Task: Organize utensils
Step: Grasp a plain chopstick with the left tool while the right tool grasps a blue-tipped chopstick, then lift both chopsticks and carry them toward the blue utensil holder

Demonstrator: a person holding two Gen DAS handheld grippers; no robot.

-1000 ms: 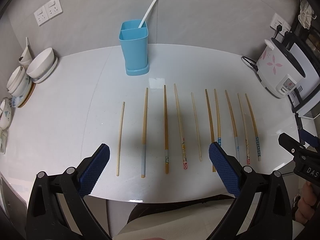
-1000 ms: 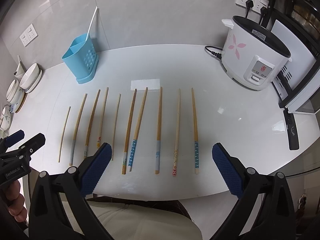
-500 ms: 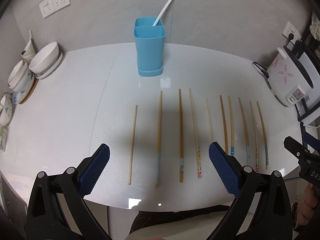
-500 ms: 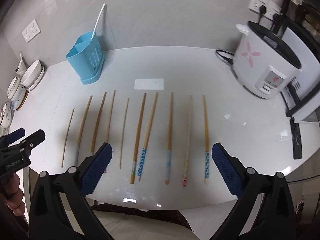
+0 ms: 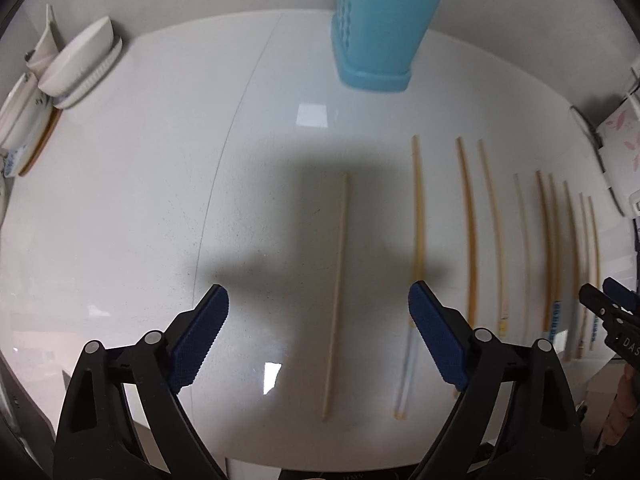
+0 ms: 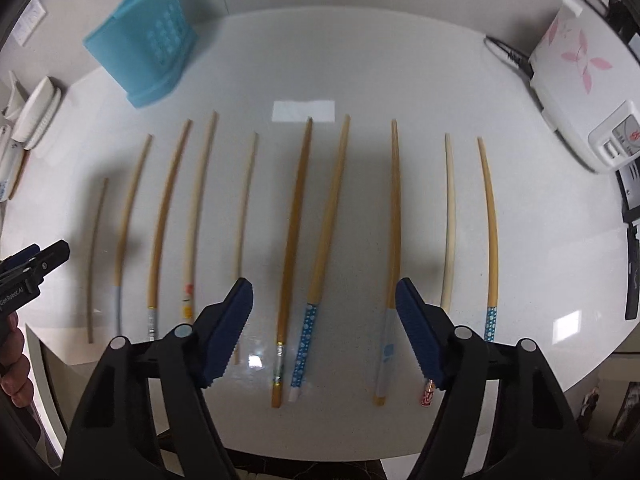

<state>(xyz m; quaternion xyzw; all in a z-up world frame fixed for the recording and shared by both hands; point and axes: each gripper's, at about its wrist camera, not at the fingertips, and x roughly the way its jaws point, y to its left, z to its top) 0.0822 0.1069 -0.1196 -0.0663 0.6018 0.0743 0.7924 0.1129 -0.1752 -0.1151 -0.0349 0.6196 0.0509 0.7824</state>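
Several wooden chopsticks lie side by side on the white table (image 6: 360,80). My left gripper (image 5: 320,320) hovers low over the leftmost one, a thin plain chopstick (image 5: 338,280) that lies between its jaws untouched; the jaws are closing. My right gripper (image 6: 322,300) hangs over a dark brown chopstick (image 6: 294,240) and a chopstick with a blue dotted end (image 6: 326,232). Both lie between its closing jaws, and the pads touch neither. The blue utensil holder (image 5: 380,28) stands at the back with a white utensil in it.
Stacked white bowls (image 5: 76,60) and plates sit at the table's left edge. A white rice cooker (image 6: 580,80) with its cable stands at the right. The table's near edge runs just under both grippers. Each gripper shows at the side of the other's view.
Both grippers have dropped much closer to the table and their jaws have narrowed. The left one has shifted left, so only the thin chopstick lies between its jaws.
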